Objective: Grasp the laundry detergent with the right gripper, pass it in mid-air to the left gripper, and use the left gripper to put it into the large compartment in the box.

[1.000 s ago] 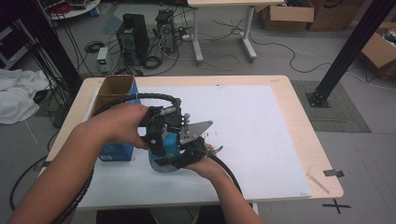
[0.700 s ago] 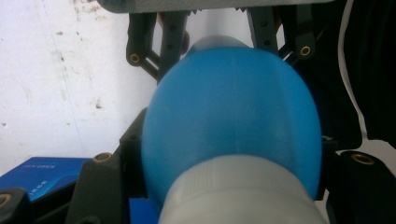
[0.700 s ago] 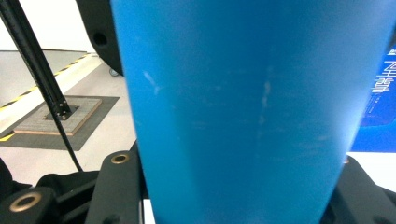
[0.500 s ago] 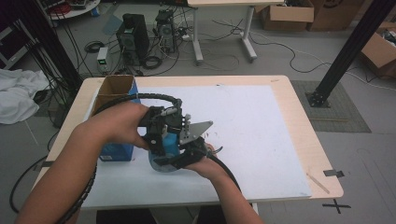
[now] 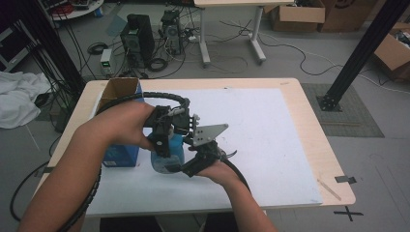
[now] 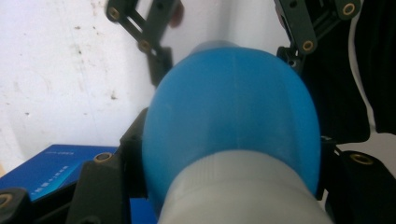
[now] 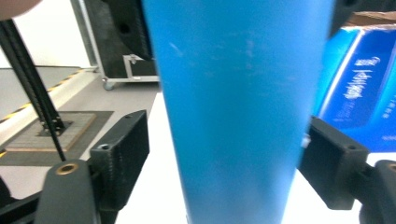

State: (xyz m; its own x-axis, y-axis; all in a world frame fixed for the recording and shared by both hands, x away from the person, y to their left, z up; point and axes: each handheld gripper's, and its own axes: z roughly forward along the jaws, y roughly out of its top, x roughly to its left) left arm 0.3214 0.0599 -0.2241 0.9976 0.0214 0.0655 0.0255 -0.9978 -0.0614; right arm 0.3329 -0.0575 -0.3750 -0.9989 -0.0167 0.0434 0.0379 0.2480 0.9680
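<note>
A blue bottle with a white cap end stands on the white mat. My left gripper comes down from above and is shut on the blue bottle, one jaw pressing each side. My right gripper reaches in from the side at the bottle's lower body. Its jaws have just been opening, and the bottle stands between them. The left finger is clearly off the bottle's wall. From the left gripper view, the right gripper's fingers flank the bottle farther down.
A blue carton with an open cardboard top stands just left of the bottle, close to my left hand; its side is in the right gripper view. The wooden table extends past the mat. Computers and cables lie on the floor behind.
The right gripper's jaws look a little wider around the bottle than before. Both hands and the bottle stay in nearly the same place.
</note>
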